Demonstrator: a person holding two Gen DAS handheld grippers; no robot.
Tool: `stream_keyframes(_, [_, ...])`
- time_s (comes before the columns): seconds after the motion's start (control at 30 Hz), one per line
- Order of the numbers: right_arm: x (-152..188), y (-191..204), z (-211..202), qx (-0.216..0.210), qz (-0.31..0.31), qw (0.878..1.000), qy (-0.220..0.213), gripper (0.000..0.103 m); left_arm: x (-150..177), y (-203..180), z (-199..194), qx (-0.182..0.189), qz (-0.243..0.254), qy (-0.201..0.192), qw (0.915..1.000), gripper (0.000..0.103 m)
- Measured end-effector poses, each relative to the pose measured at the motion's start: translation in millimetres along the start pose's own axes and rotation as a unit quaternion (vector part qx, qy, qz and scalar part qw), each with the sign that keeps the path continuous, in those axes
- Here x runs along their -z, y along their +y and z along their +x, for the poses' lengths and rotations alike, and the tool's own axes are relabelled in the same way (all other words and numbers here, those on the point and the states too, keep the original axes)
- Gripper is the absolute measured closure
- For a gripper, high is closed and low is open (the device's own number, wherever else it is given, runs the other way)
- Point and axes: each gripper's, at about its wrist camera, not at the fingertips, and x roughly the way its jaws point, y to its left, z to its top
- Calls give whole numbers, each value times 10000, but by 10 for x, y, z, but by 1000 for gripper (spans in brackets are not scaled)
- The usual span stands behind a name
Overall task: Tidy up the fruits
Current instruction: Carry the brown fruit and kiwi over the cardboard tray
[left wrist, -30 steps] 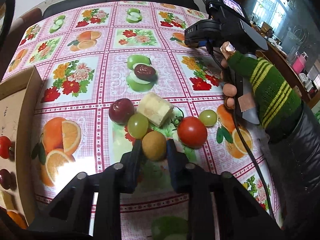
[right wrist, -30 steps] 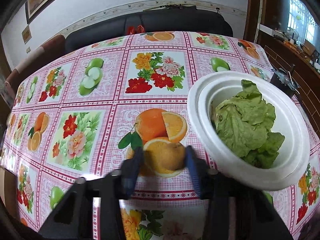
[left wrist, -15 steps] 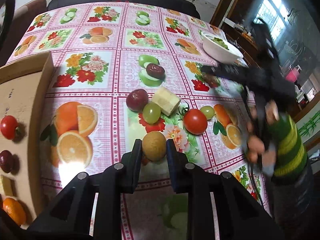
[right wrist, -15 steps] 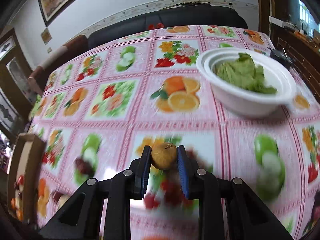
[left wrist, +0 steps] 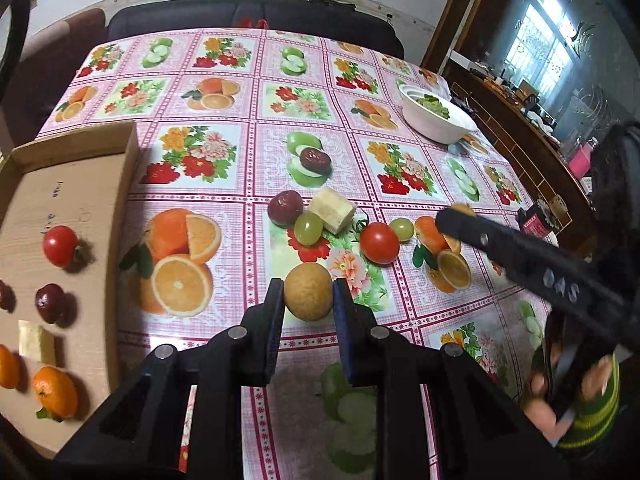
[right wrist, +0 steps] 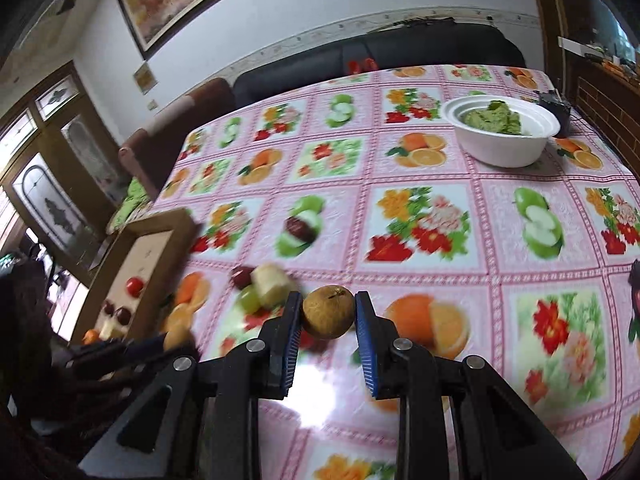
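A brown round fruit [left wrist: 308, 297] is clamped in the left gripper [left wrist: 309, 300] at lower centre, another [right wrist: 329, 311] in the right gripper [right wrist: 328, 314]; either could be dropped short of the cardboard tray [left wrist: 80, 184] at left if jolted

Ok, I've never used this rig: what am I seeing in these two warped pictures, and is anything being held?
No robot arm: a person holds a two-finger gripper in each hand, each with a fisheye camera looking along its fingers. One picture is from the left gripper, shut on a round brown fruit. The other is from the right gripper, shut on a second brown fruit. On the patterned tablecloth lie a tomato, two green grapes, a dark plum, a pale chunk and a white bowl of greens. The cardboard tray at the left already holds sorted fruit.
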Motion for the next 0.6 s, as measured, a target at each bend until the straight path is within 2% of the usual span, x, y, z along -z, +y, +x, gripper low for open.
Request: stream_keyframes(0.6, [237,570,-190,-356,-323,9988,31,76,101,183,-364,-583,-134,-311,9977,82])
